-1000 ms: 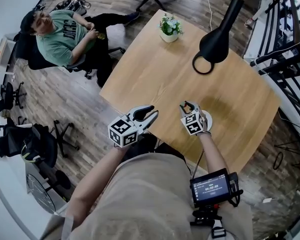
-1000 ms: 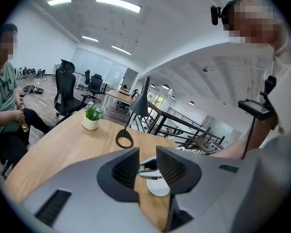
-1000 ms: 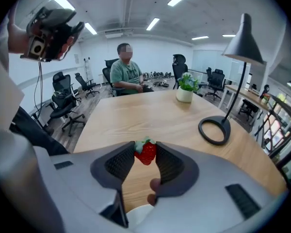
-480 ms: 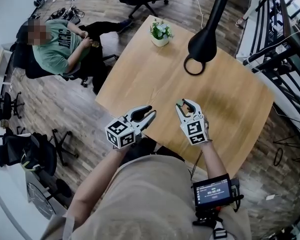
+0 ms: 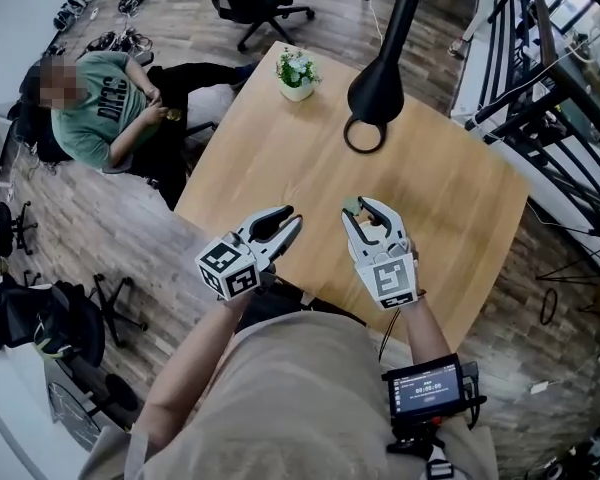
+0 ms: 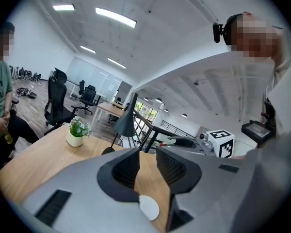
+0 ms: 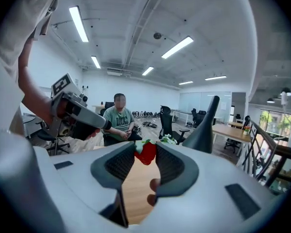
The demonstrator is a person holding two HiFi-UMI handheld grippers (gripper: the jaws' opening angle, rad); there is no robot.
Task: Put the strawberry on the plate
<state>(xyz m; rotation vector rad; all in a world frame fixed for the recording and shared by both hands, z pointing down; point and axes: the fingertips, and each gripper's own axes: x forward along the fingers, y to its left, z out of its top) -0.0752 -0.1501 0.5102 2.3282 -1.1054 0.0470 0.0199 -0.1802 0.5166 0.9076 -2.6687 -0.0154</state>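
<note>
Currently the right gripper (image 7: 145, 154) is clamped on the strawberry (image 7: 146, 153). Its view shows the red fruit pinched at the very tips of the pads, green cap up, above bare wood. The jaws stand at a middling width, set by the fruit. In the head view the strawberry is only a small speck at the jaw tips, and I cannot read its shape there.

The left gripper (image 6: 147, 154) has its jaws somewhat apart with nothing between them. Through the gap I see table (image 5: 280, 158) and, lower down, a white disc that I take for the plate (image 6: 149, 208). The gripper body cuts off its edge on both sides. In the head view I cannot make the plate out at all, so I cannot tell whether the strawberry hangs over it or beside it.

Both grippers sit near the table's close edge, just beside each other and not touching.

At the far side of the table are a black lamp (image 5: 378, 78), its top cut off by the frame, and a small potted plant (image 5: 296, 71). A seated person (image 5: 95, 113) is off the table's left corner. The print on the wrist screen (image 5: 423, 388) is too small to read.
</note>
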